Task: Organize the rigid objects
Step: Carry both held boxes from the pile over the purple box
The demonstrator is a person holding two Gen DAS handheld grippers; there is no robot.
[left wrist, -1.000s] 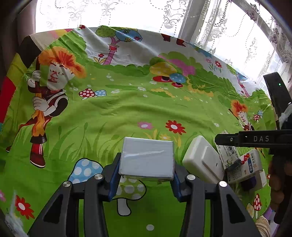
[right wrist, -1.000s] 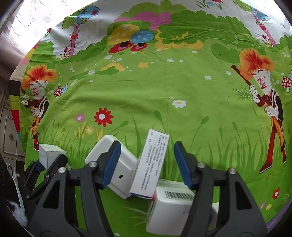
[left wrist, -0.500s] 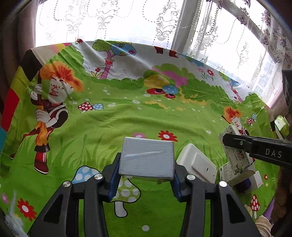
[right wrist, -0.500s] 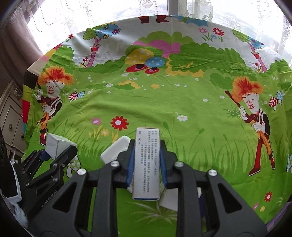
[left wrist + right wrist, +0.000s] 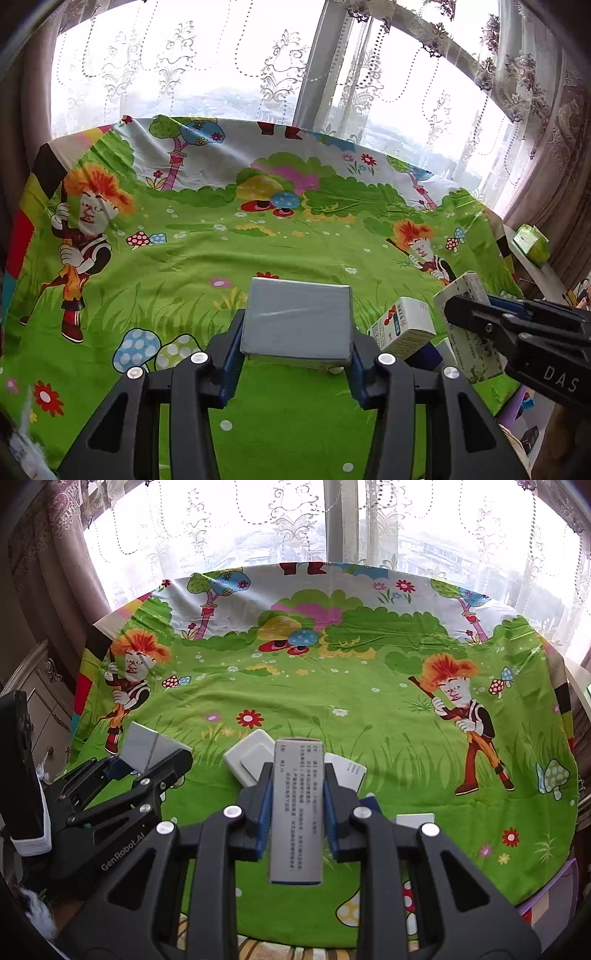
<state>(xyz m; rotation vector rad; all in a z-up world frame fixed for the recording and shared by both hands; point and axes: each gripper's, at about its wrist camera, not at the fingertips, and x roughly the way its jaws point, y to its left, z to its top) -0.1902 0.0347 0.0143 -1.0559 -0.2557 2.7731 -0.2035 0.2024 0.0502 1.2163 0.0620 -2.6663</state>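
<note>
My left gripper [image 5: 295,326] is shut on a plain grey-white box [image 5: 295,314] and holds it above the green cartoon cloth [image 5: 258,251]. My right gripper [image 5: 297,771] is shut on a narrow white box with printed text [image 5: 295,830], standing on end between the blue pads. In the right wrist view the left gripper [image 5: 147,766] with its grey box [image 5: 142,744] is at the left. The left wrist view shows the right gripper [image 5: 465,314] and its narrow box [image 5: 474,350] at the right.
On the cloth under the right gripper lie a flat white adapter-like box [image 5: 247,757], a white box [image 5: 349,773] and a small white piece [image 5: 415,819]. A red-and-white carton [image 5: 402,326] rests on a dark blue item [image 5: 424,356]. A green pack [image 5: 532,243] sits on the sill.
The right gripper closed on the narrow printed box and lifted it off the pile. Both grippers rose and tilted up, bringing the window into view. The left kept its grey box.
</note>
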